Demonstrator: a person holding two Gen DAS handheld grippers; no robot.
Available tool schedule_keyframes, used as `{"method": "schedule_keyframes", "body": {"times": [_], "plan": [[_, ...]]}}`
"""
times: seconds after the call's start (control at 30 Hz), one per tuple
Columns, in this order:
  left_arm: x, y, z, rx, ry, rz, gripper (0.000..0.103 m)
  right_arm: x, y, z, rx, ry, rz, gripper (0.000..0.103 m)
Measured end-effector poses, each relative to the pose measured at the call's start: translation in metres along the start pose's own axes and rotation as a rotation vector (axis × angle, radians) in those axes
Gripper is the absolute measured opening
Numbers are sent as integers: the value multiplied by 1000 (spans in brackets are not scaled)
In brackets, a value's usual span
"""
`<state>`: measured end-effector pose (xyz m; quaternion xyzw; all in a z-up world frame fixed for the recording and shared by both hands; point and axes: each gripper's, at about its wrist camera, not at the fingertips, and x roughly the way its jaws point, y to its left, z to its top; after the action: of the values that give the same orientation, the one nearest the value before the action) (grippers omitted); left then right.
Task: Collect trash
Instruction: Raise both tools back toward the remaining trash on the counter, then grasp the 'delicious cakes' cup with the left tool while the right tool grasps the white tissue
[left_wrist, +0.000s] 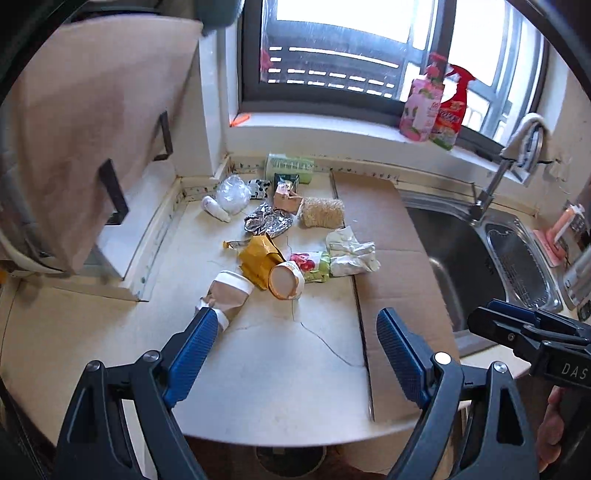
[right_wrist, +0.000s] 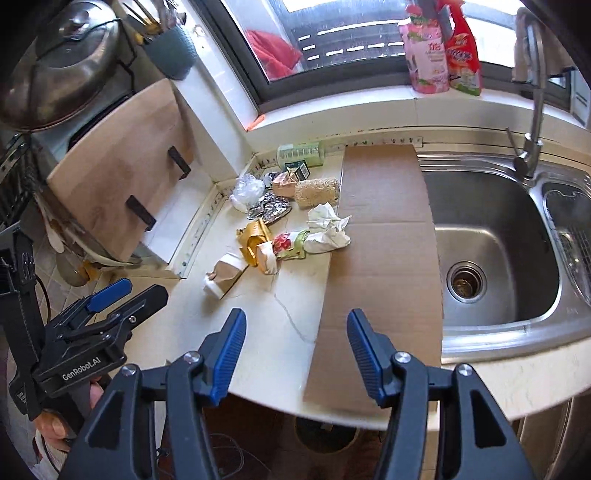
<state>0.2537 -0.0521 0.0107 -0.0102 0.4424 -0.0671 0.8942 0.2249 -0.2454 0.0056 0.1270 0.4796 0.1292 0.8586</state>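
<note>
A heap of trash lies on the pale counter (left_wrist: 277, 362): a crushed paper cup (left_wrist: 231, 293), a round paper tub (left_wrist: 285, 281), a gold wrapper (left_wrist: 258, 256), crumpled foil (left_wrist: 269, 221), a red-and-green packet (left_wrist: 312, 264) and crumpled white paper (left_wrist: 351, 253). My left gripper (left_wrist: 297, 317) stands open just short of the heap, nothing between its fingers. Its left finger overlaps the crushed cup's near end; contact cannot be told. My right gripper (right_wrist: 295, 315) is open and holds nothing, over the counter's front part, with the crushed cup (right_wrist: 225, 275) ahead to its left.
A cardboard sheet (left_wrist: 388, 236) covers the counter's right part, up to the steel sink (right_wrist: 498, 240) with its tap (right_wrist: 532, 122). A clear bag (left_wrist: 232, 192) and a fibre pad (left_wrist: 322, 212) lie at the back. A board (left_wrist: 92, 129) leans left. A dark round bin (right_wrist: 325, 432) shows below the edge.
</note>
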Motion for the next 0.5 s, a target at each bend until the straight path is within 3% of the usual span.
{"method": "schedule_keyframes", "body": {"times": [0.17, 0.27, 0.5], "plan": [[64, 5, 16, -51, 91, 26, 86, 54, -21, 32, -3, 73, 13, 57], [96, 10, 20, -94, 137, 24, 80, 84, -31, 48, 0, 111, 18, 57], [149, 11, 29, -162, 206, 32, 74, 138, -46, 71, -8, 174, 29, 57]]}}
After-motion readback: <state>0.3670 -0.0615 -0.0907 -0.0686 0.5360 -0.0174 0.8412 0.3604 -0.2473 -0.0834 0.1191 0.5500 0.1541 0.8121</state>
